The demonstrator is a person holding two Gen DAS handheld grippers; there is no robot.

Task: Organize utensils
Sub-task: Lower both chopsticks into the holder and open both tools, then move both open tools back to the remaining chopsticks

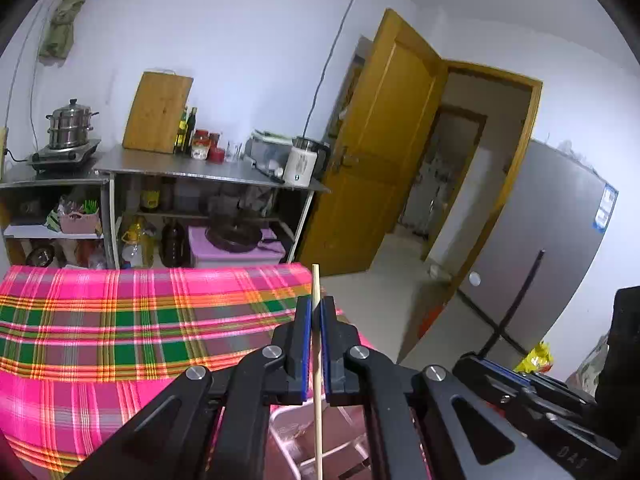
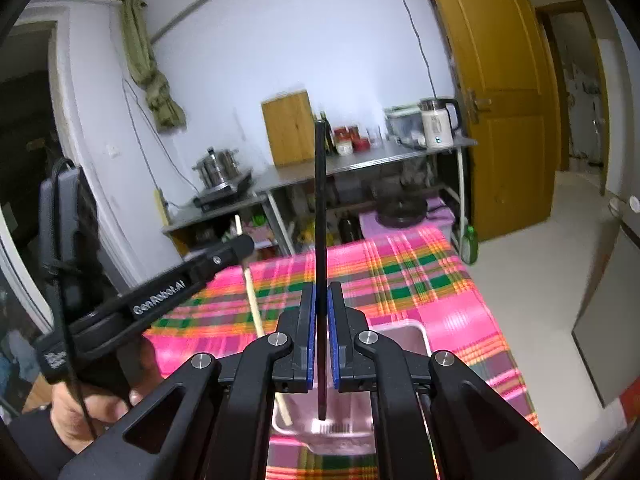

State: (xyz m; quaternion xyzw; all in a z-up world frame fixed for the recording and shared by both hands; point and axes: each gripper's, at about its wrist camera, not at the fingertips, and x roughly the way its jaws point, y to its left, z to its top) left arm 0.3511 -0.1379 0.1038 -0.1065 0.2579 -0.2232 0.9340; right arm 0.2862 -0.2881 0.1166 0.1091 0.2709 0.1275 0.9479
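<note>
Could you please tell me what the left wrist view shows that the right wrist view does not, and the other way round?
Only the left wrist view shows the grey fridge and the left gripper seen head-on, shut on a pale chopstick.

Only the right wrist view shows the hand, the green curtain, and the right gripper shut on a dark chopstick.

Both show the plaid tablecloth, the pink container, the cutting board and the kettle.

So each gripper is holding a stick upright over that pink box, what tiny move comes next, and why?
Probably lower both a little further, then open. The left gripper is shut on a pale wooden chopstick and the right gripper on a dark chopstick; both lower ends already hang over the translucent pink plastic bin on the plaid tablecloth.
</note>
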